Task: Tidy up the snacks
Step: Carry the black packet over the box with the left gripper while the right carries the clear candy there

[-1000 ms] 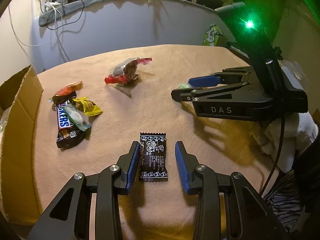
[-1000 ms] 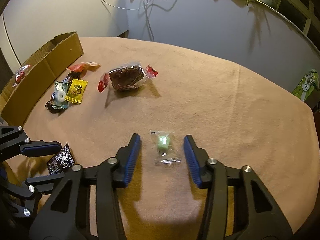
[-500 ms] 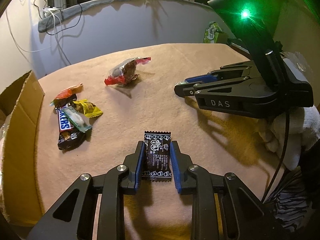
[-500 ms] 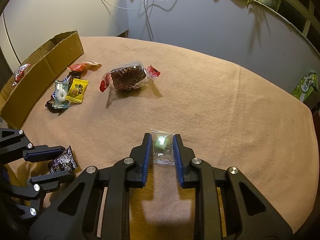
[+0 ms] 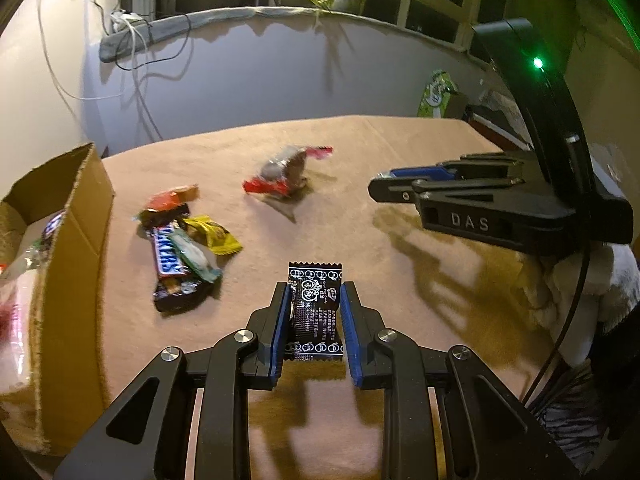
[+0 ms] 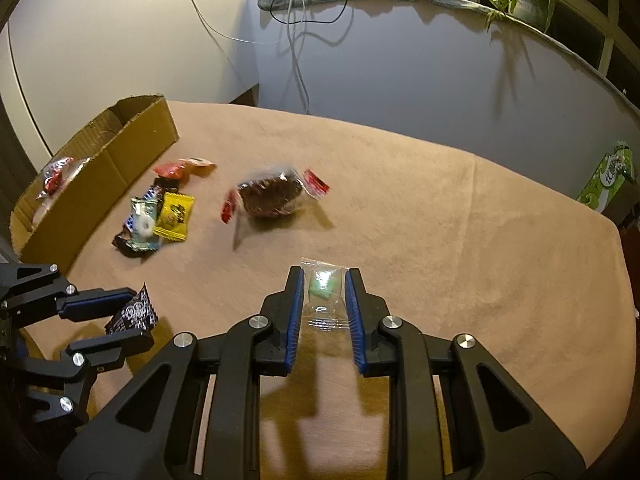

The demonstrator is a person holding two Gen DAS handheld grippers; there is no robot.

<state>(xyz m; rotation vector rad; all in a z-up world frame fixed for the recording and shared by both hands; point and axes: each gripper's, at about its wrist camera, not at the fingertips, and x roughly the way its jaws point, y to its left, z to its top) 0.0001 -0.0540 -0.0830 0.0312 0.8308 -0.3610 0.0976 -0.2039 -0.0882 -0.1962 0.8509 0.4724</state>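
Left tongs [image 5: 314,316] clamped on black printed candy packet [image 5: 316,300], right tongs [image 6: 322,300] pinching clear-wrapped green candy [image 6: 324,286], Snickers bar [image 5: 168,260] off left, "DAS" on right tongs' side.

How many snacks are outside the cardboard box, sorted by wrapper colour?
Black: 1, black packet
Clear: 2, green candy and brown cake
Yellow: 1, yellow packet
Red-orange: 1, red-orange candy
Teal: 1, teal mint
Brown: 1, Snickers bar
Total: 7
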